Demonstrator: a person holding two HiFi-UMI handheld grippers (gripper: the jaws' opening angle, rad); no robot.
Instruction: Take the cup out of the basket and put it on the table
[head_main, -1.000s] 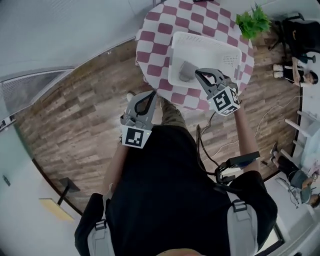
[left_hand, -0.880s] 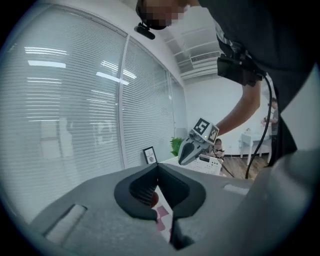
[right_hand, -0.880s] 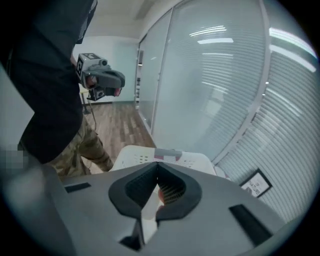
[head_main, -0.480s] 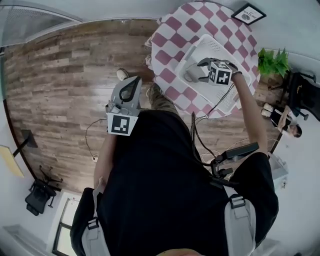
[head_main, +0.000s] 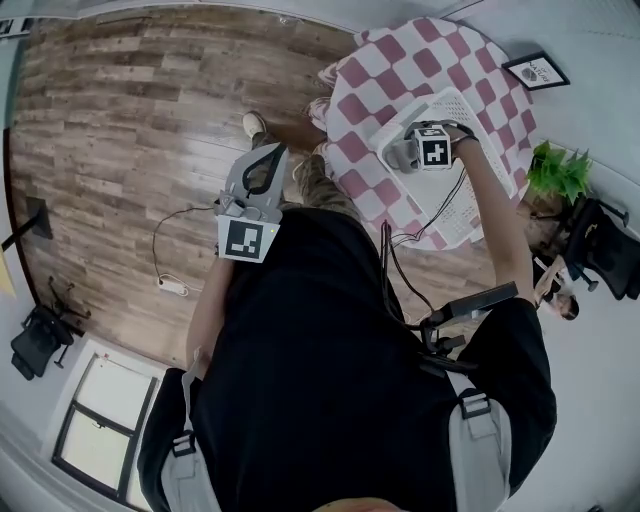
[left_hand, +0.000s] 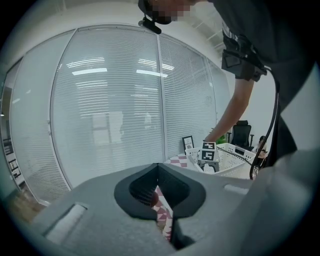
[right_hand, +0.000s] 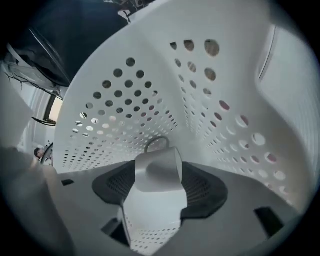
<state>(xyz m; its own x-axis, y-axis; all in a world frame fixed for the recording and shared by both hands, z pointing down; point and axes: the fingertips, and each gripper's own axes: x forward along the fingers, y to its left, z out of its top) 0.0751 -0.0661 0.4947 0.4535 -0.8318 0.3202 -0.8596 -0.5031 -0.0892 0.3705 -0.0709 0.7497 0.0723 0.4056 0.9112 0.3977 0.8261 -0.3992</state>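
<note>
Between the right gripper's (head_main: 408, 155) widely spread jaws, which have just been opening, sits the cup (right_hand: 157, 172), handle on the far side, down inside the basket (right_hand: 125, 100). Neither pad clearly presses it. Well apart, the left gripper (left_hand: 158, 169) hangs with its jaws pressed together, empty.

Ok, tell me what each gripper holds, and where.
Nothing held. The right gripper, jaws just opened wide, straddles the cup in the basket; the left gripper is shut, empty.
</note>
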